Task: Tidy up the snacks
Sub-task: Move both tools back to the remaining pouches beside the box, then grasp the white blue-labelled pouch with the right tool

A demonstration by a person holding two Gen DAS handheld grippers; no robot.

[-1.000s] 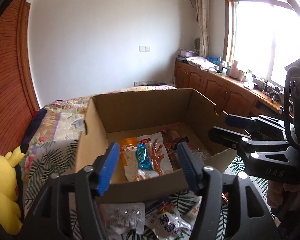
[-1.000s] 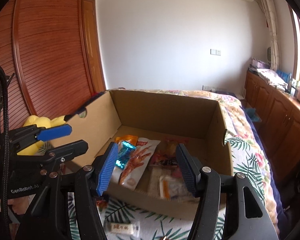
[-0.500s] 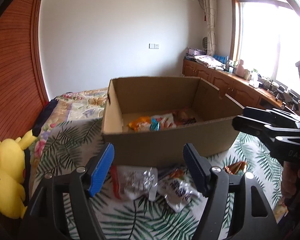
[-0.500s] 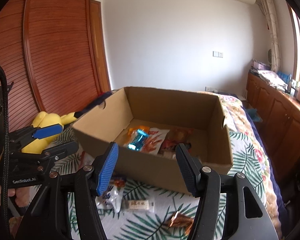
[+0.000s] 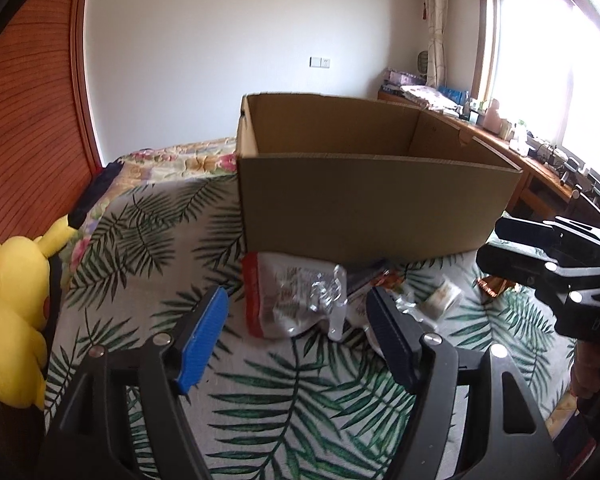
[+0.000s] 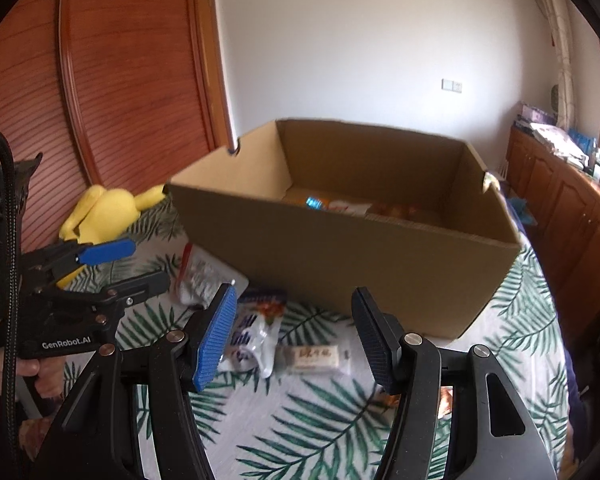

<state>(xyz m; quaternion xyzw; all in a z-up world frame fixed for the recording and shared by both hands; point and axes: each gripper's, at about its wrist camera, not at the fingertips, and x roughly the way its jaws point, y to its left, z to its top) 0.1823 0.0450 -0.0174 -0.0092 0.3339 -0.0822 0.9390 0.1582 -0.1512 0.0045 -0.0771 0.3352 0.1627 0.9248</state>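
Note:
An open cardboard box [image 5: 372, 200] stands on the palm-leaf bedspread, with several snack packets [image 6: 340, 206] inside. In front of it lie loose snacks: a silver-and-red packet [image 5: 292, 300], a blue-and-white packet [image 6: 256, 332], a small beige bar [image 6: 316, 356] and a copper wrapper [image 5: 490, 286]. My left gripper [image 5: 296, 312] hovers open just short of the silver packet, nothing between its pads. My right gripper [image 6: 294, 308] is open above the blue-and-white packet and the bar, holding nothing. Each gripper shows in the other's view: the right gripper [image 5: 492, 242], the left gripper [image 6: 144, 264].
A yellow plush toy [image 5: 16, 304] lies at the left edge of the bed beside a wooden panelled wall [image 6: 120, 80]. Wooden cabinets [image 6: 572, 216] with clutter on top run along the right under a bright window. A hand holds each gripper handle.
Both grippers drew back from over the box and sank towards the bedspread in front of it. The box's inside is nearly hidden from the left view. The left jaws widened slightly.

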